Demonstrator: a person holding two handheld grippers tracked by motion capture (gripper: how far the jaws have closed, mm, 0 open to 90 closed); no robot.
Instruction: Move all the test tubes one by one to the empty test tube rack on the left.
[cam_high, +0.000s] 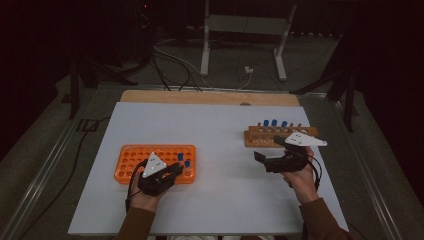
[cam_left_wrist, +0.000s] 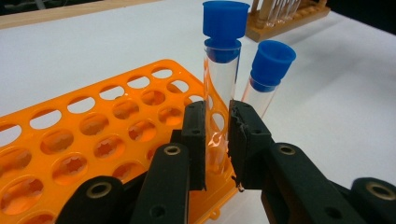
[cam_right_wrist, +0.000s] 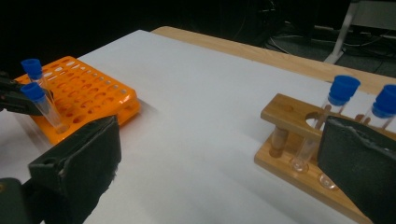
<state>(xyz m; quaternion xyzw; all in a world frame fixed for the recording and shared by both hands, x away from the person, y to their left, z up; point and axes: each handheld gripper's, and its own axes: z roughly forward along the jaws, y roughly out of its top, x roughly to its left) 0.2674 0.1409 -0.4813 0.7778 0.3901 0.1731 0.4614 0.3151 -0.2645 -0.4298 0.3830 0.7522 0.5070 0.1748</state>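
The left gripper (cam_left_wrist: 217, 140) comes in low over the corner of the orange rack (cam_left_wrist: 93, 140), its jaws clamped on a clear, blue-capped test tube (cam_left_wrist: 221, 79) standing upright in a corner hole, a second capped tube (cam_left_wrist: 266, 74) just beside it. The right gripper (cam_right_wrist: 219, 163) hangs level with jaws spread wide and empty, near the smooth wooden rack (cam_right_wrist: 289, 140) of tubes on the white table (cam_high: 215, 145).

clear blue-capped tube (cam_left_wrist: 219, 88) upright at the orange rack's (cam_left_wrist: 93, 135) corner.
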